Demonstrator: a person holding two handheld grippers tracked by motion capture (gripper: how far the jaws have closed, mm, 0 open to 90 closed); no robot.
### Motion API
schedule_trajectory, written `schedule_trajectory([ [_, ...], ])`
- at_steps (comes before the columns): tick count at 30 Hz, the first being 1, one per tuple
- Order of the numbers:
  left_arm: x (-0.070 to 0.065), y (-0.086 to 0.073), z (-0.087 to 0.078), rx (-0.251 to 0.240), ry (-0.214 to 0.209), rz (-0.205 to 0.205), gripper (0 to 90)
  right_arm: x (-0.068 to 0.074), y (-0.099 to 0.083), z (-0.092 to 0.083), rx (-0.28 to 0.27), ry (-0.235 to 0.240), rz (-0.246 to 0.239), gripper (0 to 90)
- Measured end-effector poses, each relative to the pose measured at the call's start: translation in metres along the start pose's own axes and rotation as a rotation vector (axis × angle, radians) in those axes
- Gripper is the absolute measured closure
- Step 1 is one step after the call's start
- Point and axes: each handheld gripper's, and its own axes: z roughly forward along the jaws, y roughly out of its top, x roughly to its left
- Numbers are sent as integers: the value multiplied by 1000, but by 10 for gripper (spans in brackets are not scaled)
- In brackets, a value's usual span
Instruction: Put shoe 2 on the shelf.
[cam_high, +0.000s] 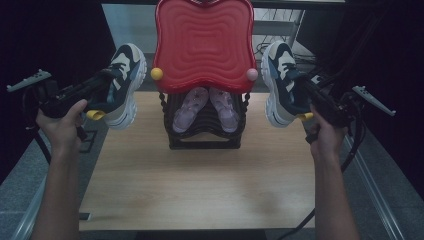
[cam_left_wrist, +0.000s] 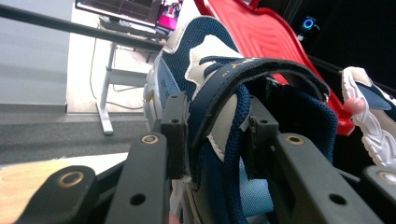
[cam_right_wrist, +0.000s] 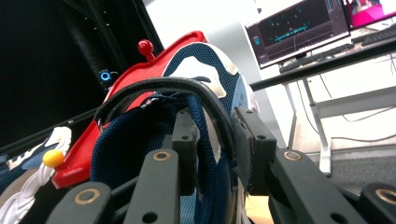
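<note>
Leftmost in the high view, the left gripper (cam_high: 102, 85) is being held up beside the table (cam_high: 200, 180) by the person's left hand (cam_high: 62, 125), and its jaws are clamping the left sneaker (cam_high: 125, 85) by the collar. In the left gripper view, the left gripper (cam_left_wrist: 217, 135) is pinching the navy collar and white tongue of the left sneaker (cam_left_wrist: 205, 70) between its two pads, one pad outside the shoe and one inside the opening. The sneaker is hanging clear of the table, just left of the red lid (cam_high: 202, 45).

At centre, the red lid is standing raised over a black rack (cam_high: 205, 130), which is resting on the table and holding a pair of pink sandals (cam_high: 205, 107). A yellow knob (cam_high: 156, 74) and a pink knob (cam_high: 252, 74) are showing at the lid's lower corners.

At right, the right gripper (cam_high: 302, 87), held by the right hand (cam_high: 327, 135), is gripping the right sneaker (cam_high: 282, 82) in the same manner. In the right gripper view, the right gripper (cam_right_wrist: 217, 140) is squeezing the collar of the right sneaker (cam_right_wrist: 205, 65), which is hanging in the air just right of the lid.
</note>
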Motion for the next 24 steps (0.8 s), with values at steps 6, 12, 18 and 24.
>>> schedule_trajectory([
  [6,-7,18,6,-19,-20,0,672,11,14,6,-3,12,-21,714],
  [12,-17,39,15,-20,-9,37,672,23,28,12,2,27,-46,714],
  [18,-25,56,24,-22,-32,33,672,35,41,23,-3,47,-50,712],
  [24,-33,73,36,-7,-27,48,672,48,54,40,9,72,-59,712],
])
